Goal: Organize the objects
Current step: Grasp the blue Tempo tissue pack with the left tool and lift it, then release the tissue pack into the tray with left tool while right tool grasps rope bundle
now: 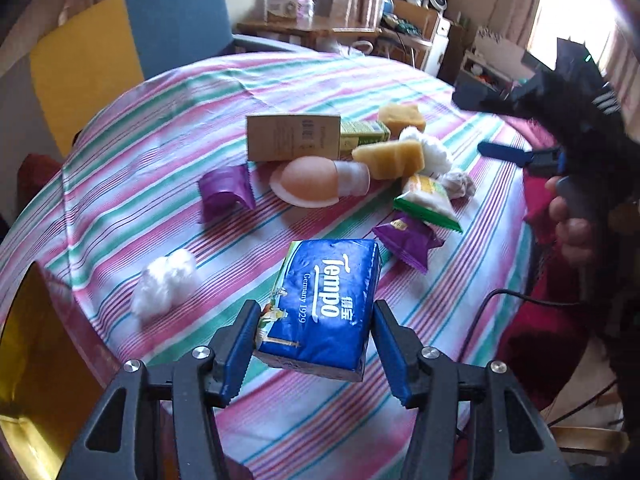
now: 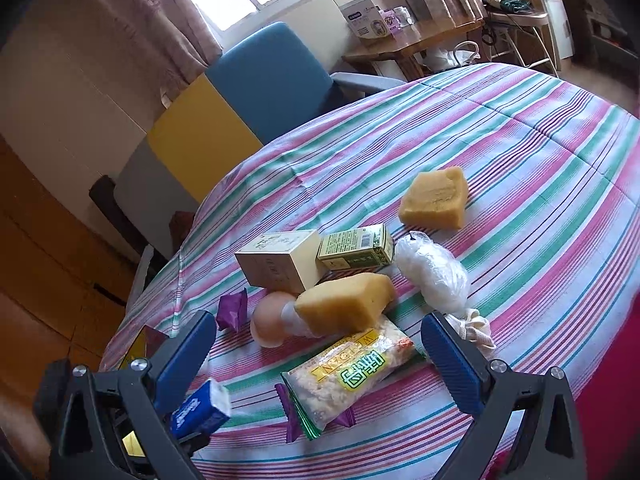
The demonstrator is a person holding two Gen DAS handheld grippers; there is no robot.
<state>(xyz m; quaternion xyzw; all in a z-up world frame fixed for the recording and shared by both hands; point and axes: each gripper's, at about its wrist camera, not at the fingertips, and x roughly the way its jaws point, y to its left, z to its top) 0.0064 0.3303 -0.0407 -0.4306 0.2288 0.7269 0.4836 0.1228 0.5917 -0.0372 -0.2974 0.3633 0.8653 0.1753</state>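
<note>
The left gripper (image 1: 316, 344) has its jaws clamped on one blue tissue pack (image 1: 324, 304), held off the striped table (image 1: 160, 128) near its front edge. The right gripper (image 2: 320, 364) hangs over the pile with jaws wide apart, nothing between them but the stuff lying below.

Count on the table: two yellow sponges (image 1: 390, 156) (image 1: 402, 117), two cotton wads that I can see, one alone on the left (image 1: 166, 280) and one in the pile (image 1: 426, 150). Two purple wrappers (image 1: 226, 192) (image 1: 408, 240), one green snack bag (image 1: 428, 202), one tan box (image 1: 292, 137), one green box (image 1: 362, 133) touching it, and one peach puff (image 1: 310, 180).

Containers: a gold box (image 1: 32, 360) sits at the left edge, can't tell what's inside.
</note>
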